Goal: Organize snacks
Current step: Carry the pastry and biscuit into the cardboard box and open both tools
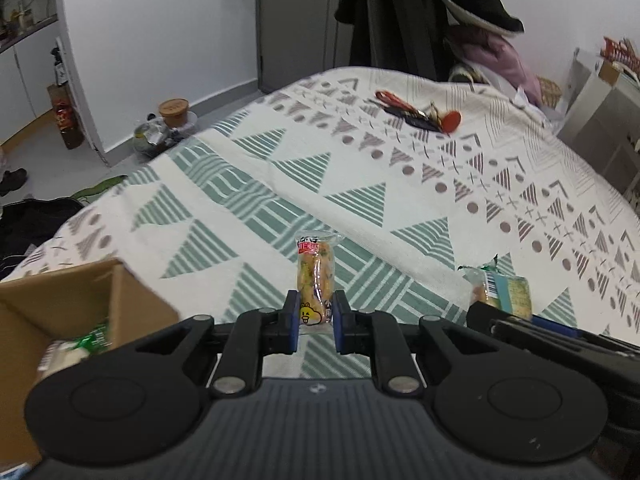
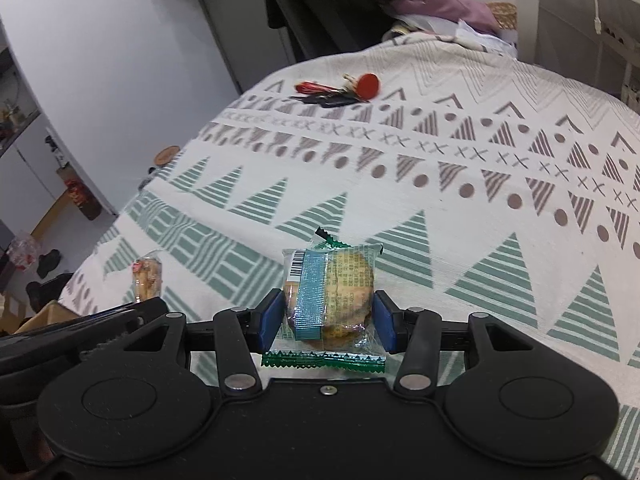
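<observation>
Left gripper (image 1: 316, 316) clamps snack stick (image 1: 315, 280) right of box (image 1: 116, 300); right gripper (image 2: 326, 318) pinches biscuit pack (image 2: 330, 292). Risk: slick wrappers slipping, missing box.

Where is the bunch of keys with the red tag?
The keys lie far back on the patterned bedspread, beyond both held snacks, near the dark hanging coat.

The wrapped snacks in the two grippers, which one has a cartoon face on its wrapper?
The long narrow yellow snack stick in the left gripper; the round biscuit in the right gripper shows a barcode instead.
</observation>
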{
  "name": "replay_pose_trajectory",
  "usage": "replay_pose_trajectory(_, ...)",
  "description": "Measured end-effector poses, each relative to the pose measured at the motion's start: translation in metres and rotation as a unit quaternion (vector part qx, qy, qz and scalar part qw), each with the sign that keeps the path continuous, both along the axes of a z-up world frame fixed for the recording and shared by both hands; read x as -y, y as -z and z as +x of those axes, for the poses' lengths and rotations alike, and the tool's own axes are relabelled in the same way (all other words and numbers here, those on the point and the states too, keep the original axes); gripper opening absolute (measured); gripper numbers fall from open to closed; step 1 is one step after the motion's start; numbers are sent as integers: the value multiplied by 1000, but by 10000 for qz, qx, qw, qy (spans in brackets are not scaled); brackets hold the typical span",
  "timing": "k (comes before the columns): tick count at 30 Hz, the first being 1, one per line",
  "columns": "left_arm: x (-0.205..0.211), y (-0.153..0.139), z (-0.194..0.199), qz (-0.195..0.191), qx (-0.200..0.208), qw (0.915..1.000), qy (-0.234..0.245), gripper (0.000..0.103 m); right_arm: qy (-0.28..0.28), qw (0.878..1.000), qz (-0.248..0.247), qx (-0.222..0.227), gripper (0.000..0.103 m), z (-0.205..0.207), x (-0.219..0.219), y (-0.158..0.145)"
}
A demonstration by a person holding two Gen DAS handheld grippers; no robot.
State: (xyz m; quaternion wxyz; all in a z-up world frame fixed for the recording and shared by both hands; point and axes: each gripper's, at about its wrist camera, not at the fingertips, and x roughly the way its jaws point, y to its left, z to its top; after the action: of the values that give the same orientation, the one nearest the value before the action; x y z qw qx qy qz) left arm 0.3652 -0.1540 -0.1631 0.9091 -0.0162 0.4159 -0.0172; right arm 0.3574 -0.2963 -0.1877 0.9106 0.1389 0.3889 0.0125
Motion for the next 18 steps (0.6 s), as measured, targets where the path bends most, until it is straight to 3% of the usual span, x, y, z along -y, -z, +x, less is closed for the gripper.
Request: replay_pose_trajectory(18,-75,-74,-67,-188,598,9948,-808,15,-887,9946,-31,537,47,-31,-64,-41)
